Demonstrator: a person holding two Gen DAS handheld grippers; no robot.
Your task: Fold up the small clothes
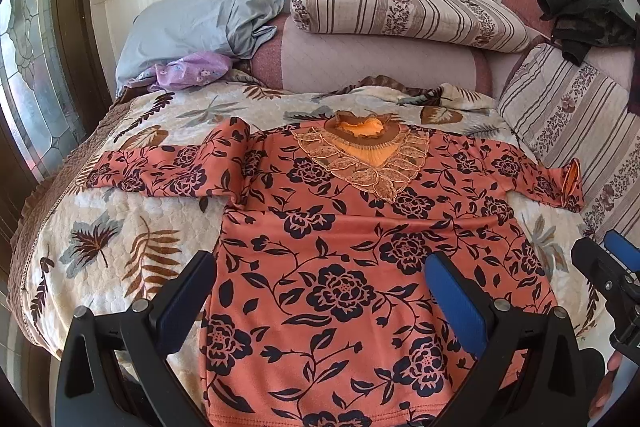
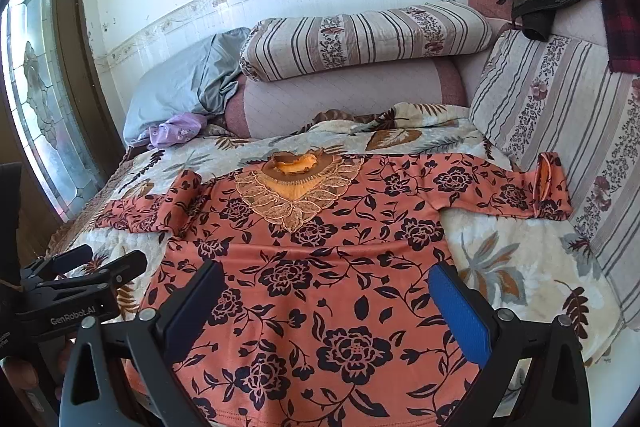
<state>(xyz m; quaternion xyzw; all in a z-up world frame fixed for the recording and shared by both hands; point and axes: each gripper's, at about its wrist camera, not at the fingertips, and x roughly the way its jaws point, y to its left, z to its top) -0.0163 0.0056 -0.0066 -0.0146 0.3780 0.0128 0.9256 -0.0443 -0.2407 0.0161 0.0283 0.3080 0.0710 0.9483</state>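
1. Left claw [image 1: 320, 301]: two black angular arms; silver round screw heads on top of each arm.
2. Left claw fingers [image 1: 458, 301]: flat rectangular pads, blue textured inner face, black backing.
3. Right claw [image 2: 326, 307]: same build, black arms, silver screws, blue textured pad on one finger [image 2: 460, 311], the other pad reading dark blue in shadow.
4. Right wrist view shows the left claw from the side: black body, white "GenRobot.AI" lettering, small screws, two dark fingers.
5. Left wrist view shows the right claw at the frame edge: black bracket, bolts, blue pad tip.
6. Fingertips of the person's hand [image 2: 18, 373] are partly visible; no sleeve seen.
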